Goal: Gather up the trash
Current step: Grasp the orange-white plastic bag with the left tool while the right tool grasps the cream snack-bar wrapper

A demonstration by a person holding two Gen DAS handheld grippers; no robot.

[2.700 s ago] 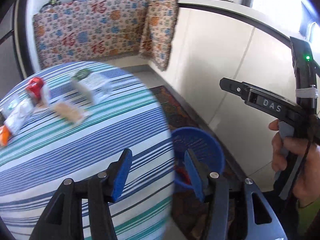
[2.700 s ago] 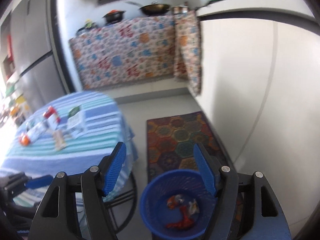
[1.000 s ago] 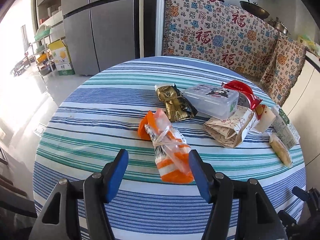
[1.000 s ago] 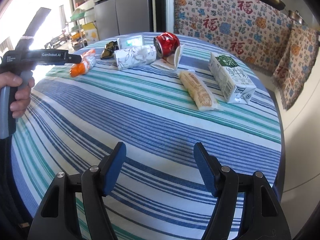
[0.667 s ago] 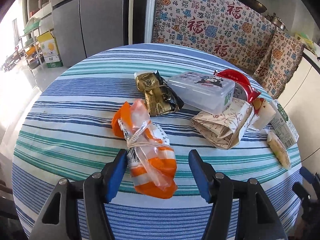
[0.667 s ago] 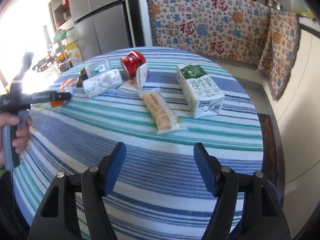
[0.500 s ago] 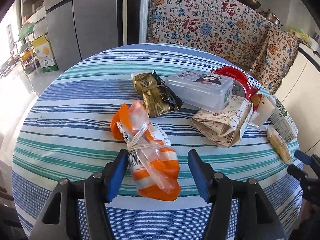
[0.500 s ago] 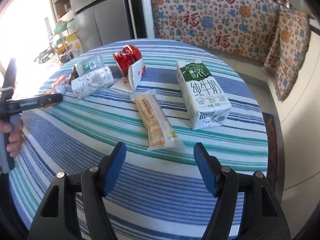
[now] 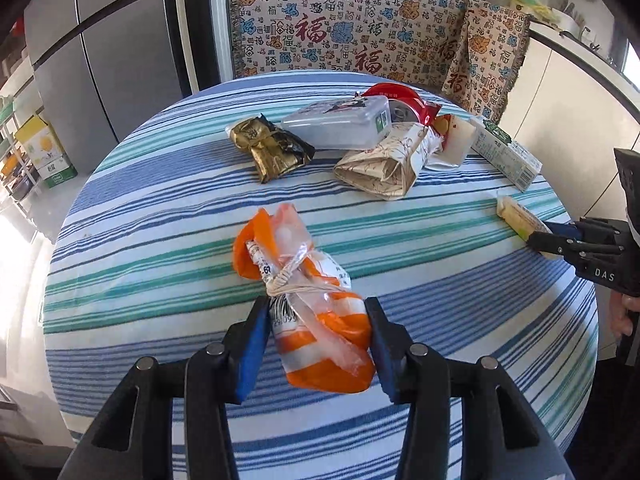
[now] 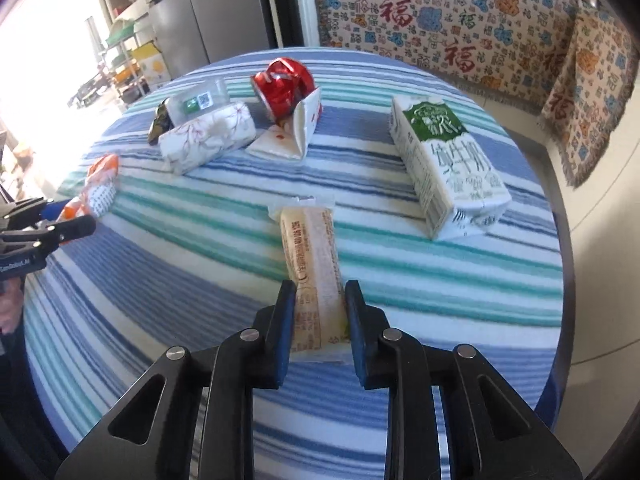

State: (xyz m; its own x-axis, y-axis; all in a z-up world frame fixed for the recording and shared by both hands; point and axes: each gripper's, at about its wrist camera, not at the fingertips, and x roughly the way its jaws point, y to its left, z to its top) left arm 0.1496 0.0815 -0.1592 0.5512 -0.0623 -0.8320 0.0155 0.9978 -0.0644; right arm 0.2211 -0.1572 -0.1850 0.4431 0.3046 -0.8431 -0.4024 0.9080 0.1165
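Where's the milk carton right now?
In the right wrist view, the milk carton lies on its side on the table's right part, beside the biscuit pack and right of the crushed can.

Both hands swing away from the blue bin on the floor and come in over the striped table. The left gripper [image 9: 316, 344] has just been closing and now pinches the orange-and-white bag [image 9: 308, 300]. At three o'clock from it, the right gripper [image 10: 318, 320] has just been closing onto the wrapped snack bar [image 10: 314, 272].
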